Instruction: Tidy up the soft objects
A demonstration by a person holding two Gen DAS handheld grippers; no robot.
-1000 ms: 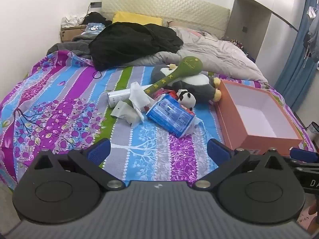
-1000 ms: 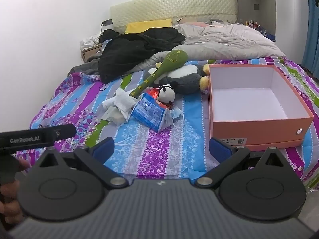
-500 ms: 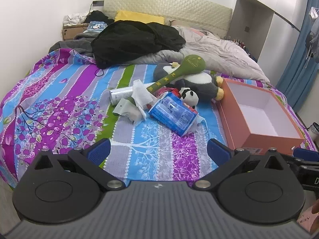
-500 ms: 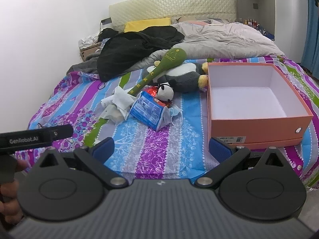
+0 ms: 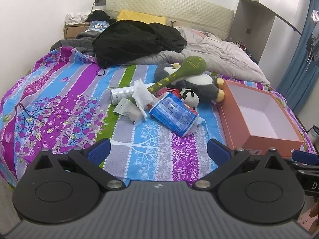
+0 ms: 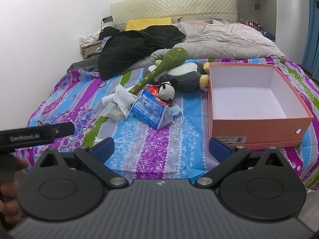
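A pile lies mid-bed: a grey penguin plush, a green plush mallet across it, a small panda plush, a blue snack bag, crumpled white tissue and a white can. An empty orange box stands to the right. My left gripper and right gripper are open and empty, above the bed's near edge, short of the pile.
A black garment and grey duvet cover the far half of the bed. A face mask lies by the bag. The left gripper's body shows at the right wrist view's left edge. Blue curtain hangs right.
Both grippers have moved slightly forward toward the bed; the pile and box look a little nearer. Jaws stay open. Nothing on the bed has moved.
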